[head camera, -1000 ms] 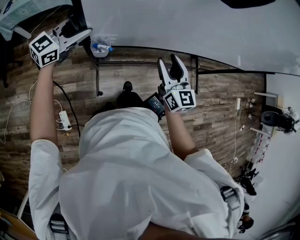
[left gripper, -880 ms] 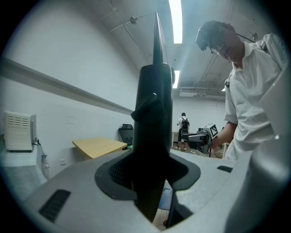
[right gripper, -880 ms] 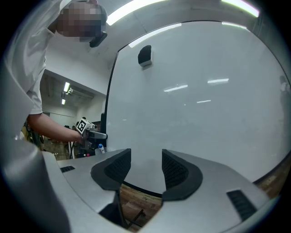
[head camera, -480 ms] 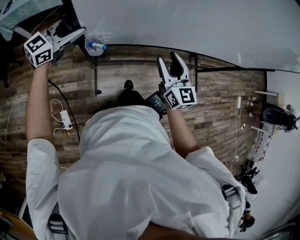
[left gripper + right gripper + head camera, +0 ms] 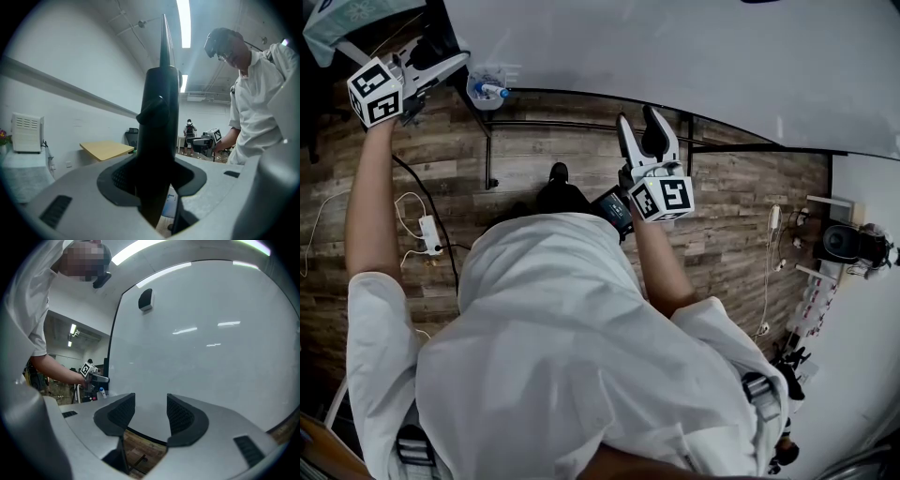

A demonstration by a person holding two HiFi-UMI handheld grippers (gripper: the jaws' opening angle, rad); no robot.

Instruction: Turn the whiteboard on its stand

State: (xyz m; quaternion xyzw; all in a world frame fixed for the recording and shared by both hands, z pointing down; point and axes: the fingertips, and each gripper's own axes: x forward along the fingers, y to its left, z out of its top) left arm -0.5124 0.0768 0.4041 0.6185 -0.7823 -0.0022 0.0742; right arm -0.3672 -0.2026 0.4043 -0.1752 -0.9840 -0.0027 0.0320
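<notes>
1. Broadly, the whiteboard [image 5: 675,56] spans the far side with its long axis running left to right and its white face toward the person. Its far and right parts are cut off.
2. Open wood floor [image 5: 741,216] lies beneath its near edge, crossed by the black stand [image 5: 581,127].
3. The left gripper [image 5: 441,66] is clenched on the board's left edge.
4. The right gripper [image 5: 639,124] is released and empty, near the near edge.

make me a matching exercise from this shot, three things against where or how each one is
Things:
1. left gripper
2. right gripper
3. power strip

Places or states:
a. jaws apart, nothing between them
b. lying on the wood floor
c. shut on the edge of the whiteboard

Pairs: 1-c, 2-a, 3-b
</notes>
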